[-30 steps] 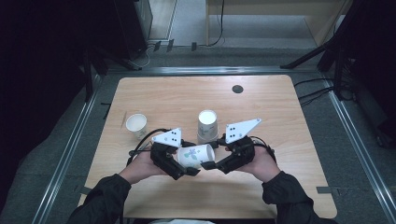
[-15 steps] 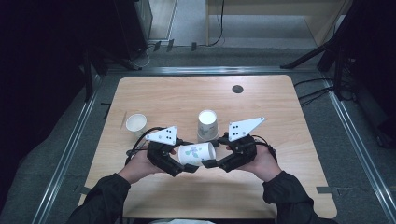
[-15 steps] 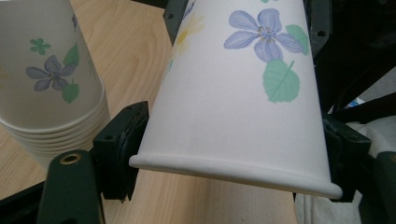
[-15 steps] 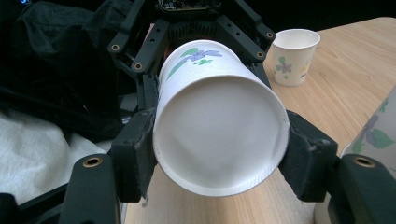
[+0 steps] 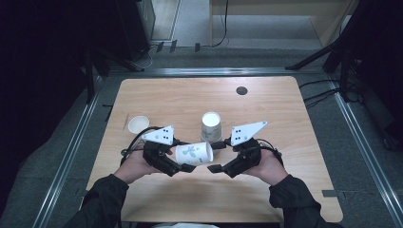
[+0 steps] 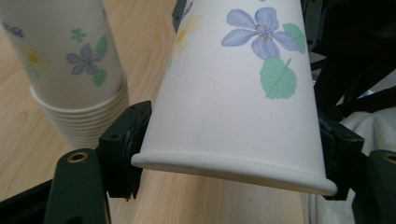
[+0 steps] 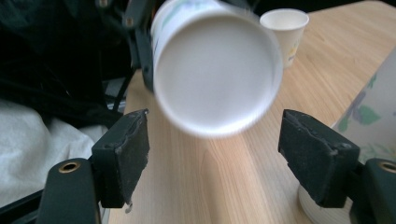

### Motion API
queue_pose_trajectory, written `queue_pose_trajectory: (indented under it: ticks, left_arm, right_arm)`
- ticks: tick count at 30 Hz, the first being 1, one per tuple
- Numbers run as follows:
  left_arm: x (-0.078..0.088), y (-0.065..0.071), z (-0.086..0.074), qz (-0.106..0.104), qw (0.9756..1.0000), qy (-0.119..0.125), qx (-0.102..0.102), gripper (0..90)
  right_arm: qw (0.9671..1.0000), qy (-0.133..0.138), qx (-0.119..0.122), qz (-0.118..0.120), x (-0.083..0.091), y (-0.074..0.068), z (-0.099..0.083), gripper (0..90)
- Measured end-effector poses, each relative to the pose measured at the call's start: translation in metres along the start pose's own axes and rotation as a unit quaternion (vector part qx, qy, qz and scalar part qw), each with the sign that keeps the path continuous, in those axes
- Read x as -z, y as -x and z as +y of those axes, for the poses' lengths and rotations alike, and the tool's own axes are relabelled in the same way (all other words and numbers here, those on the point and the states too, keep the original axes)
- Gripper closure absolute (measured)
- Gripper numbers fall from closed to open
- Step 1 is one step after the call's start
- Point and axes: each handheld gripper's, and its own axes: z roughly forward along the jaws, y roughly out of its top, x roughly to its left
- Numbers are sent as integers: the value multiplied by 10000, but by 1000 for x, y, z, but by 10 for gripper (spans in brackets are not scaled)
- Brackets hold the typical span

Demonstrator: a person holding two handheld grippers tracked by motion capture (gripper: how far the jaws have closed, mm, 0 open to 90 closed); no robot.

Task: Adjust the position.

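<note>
A flowered white paper cup (image 5: 194, 154) lies on its side in the air between my two grippers. My left gripper (image 5: 184, 156) is shut on it near the rim, and its jaws have just been closing on the cup (image 6: 233, 93), pads pressed on both sides. My right gripper (image 5: 215, 156) is open; its jaws have just been opening, and the cup's round base (image 7: 217, 65) floats free between and beyond them. An upturned stack of cups (image 5: 210, 125) stands just behind on the table.
A single upright cup (image 5: 138, 124) stands at the left of the wooden table (image 5: 285, 109), also seen far off (image 7: 285, 28). A dark round hole (image 5: 241, 90) sits at the back right. The stack (image 6: 70, 70) is close beside the held cup.
The left gripper's jaws have closed around the cup's rim end. The right gripper's jaws have spread apart and let go of the base end. Both hands have hardly moved.
</note>
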Motion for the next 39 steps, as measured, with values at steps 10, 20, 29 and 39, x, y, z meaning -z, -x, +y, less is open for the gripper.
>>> queue_pose_trajectory:
  ticks: [10, 20, 29, 39]
  left_arm:
    - [-3, -9, 0, 207, 9973, -703, -57, 256]
    - [-22, -9, 1, 78, 9907, -1346, -168, 252]
    - [-38, -6, 0, 9, 9837, -1787, -186, 252]
    - [-53, 0, 2, -57, 9788, -2026, -297, 242]
  right_arm:
    - [9990, -399, 66, -211, -6, -2, -7, 250]
    - [9974, -616, 118, -345, -11, -4, -15, 251]
    - [9953, -884, 206, -343, -24, -5, -18, 251]
    - [9941, -1035, 296, -135, -40, -6, -18, 279]
